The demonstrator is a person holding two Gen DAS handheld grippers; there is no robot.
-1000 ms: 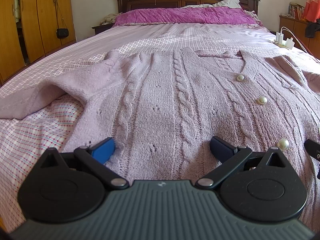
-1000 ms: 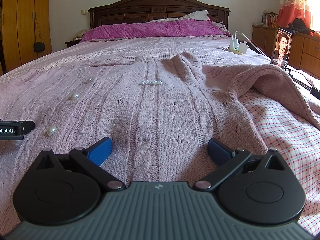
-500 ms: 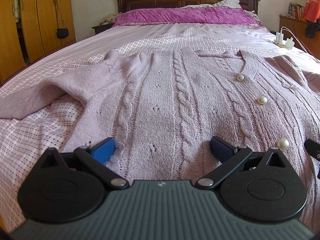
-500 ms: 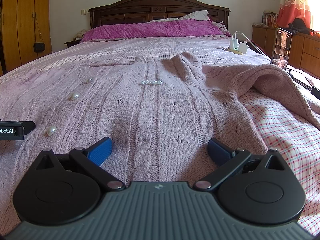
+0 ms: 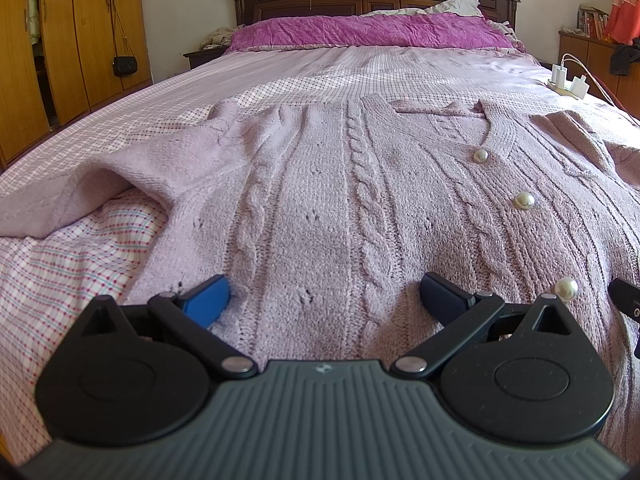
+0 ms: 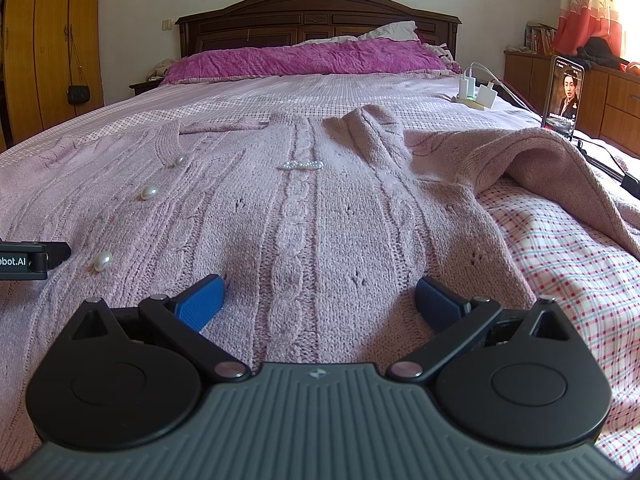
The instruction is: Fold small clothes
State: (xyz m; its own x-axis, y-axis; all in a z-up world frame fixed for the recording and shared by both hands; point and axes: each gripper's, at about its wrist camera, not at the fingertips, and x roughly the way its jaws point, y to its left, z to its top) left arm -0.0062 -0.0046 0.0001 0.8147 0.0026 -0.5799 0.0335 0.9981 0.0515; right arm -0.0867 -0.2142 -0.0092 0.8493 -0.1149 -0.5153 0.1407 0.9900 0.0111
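Nothing has moved: both the left gripper (image 5: pixel 325 294) and right gripper (image 6: pixel 319 298) stay low, jaws apart, over the cardigan's (image 5: pixel 320 184) hem. It lies flat across the bed (image 5: pixel 60 256), sleeves spread toward both side edges; a phone (image 6: pixel 564 94) stands by the right edge.

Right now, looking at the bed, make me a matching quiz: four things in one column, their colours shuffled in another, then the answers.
Things:
1. cable-knit cardigan
2. round pearl buttons
3. crinkled quilt by the headboard
4. small handbag hanging on the wardrobe

Colours:
A. black
B. magenta
C. pale lilac-pink
D. white

Pairs: 1-C, 2-D, 3-B, 4-A
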